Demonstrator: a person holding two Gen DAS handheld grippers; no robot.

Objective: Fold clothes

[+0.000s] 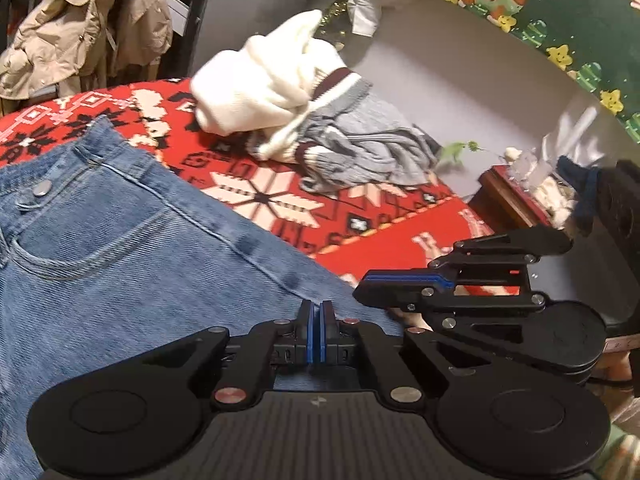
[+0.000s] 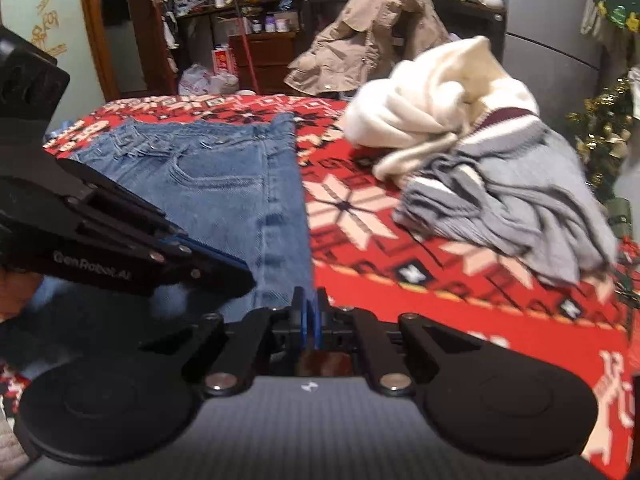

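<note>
Blue jeans (image 1: 120,240) lie flat on the red patterned cloth (image 1: 360,216), waistband at the far end; they also show in the right wrist view (image 2: 224,192). My left gripper (image 1: 320,312) is shut, its tips over the jeans' near right edge; whether it pinches denim I cannot tell. My right gripper (image 2: 309,308) is shut at the jeans' near right corner, with a thin edge of denim between its pads. It shows from the side in the left wrist view (image 1: 360,292). The left gripper shows in the right wrist view (image 2: 244,280), lying over the jeans.
A heap of a white sweater (image 1: 260,80) and a grey knit garment (image 1: 360,148) lies on the cloth to the right of the jeans (image 2: 480,168). A beige jacket (image 2: 360,28) hangs on a chair behind. Cluttered shelves (image 2: 248,20) stand at the back. A small wooden table (image 1: 516,196) stands right.
</note>
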